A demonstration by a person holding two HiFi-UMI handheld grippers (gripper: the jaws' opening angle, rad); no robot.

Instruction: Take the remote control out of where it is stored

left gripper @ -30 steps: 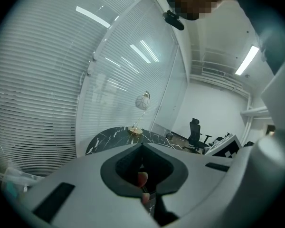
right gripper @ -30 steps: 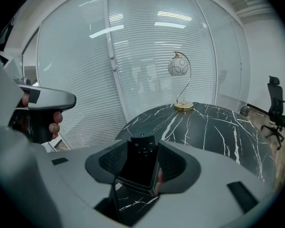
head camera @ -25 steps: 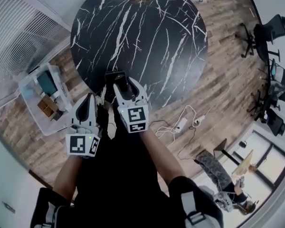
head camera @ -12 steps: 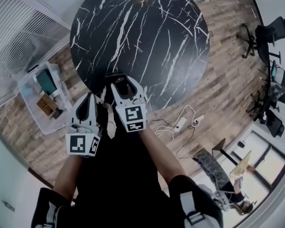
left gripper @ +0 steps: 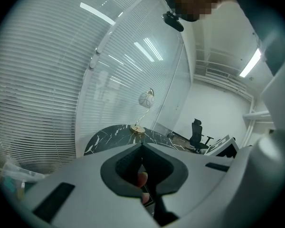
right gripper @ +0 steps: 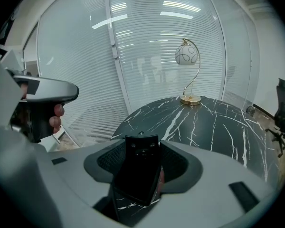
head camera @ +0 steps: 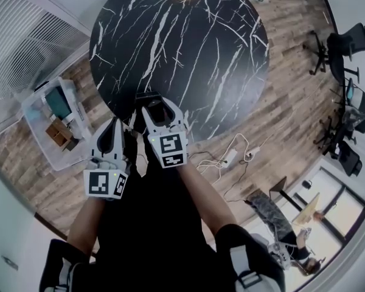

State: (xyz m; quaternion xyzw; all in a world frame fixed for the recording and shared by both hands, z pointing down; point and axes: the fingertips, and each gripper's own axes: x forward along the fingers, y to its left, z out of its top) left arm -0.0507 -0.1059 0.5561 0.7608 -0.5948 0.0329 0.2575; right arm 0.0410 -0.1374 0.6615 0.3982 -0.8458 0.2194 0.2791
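The black remote control [right gripper: 138, 167] sits tilted between the jaws of my right gripper [right gripper: 143, 148], with a gap on each side and the pads not pressing on it. The jaws stand wide, having just finished spreading. In the head view the remote [head camera: 151, 104] lies at the near edge of the round black marble table [head camera: 182, 41], inside the right gripper [head camera: 161, 107]. My left gripper [head camera: 112, 126] hangs lower left, off the table, its jaws closed tip to tip [left gripper: 141, 145] with nothing in them. It also shows at the left of the right gripper view [right gripper: 42, 91].
A gold lamp with a white globe [right gripper: 187, 56] stands at the table's far edge. A clear storage bin [head camera: 52, 123] with small items sits on the wood floor to the left. White cables and a power strip [head camera: 231, 160] lie on the floor to the right; office chairs [head camera: 347, 41] stand farther right.
My right gripper has shifted slightly left and back, while the remote stays at the table's near edge. The left gripper has hardly moved.
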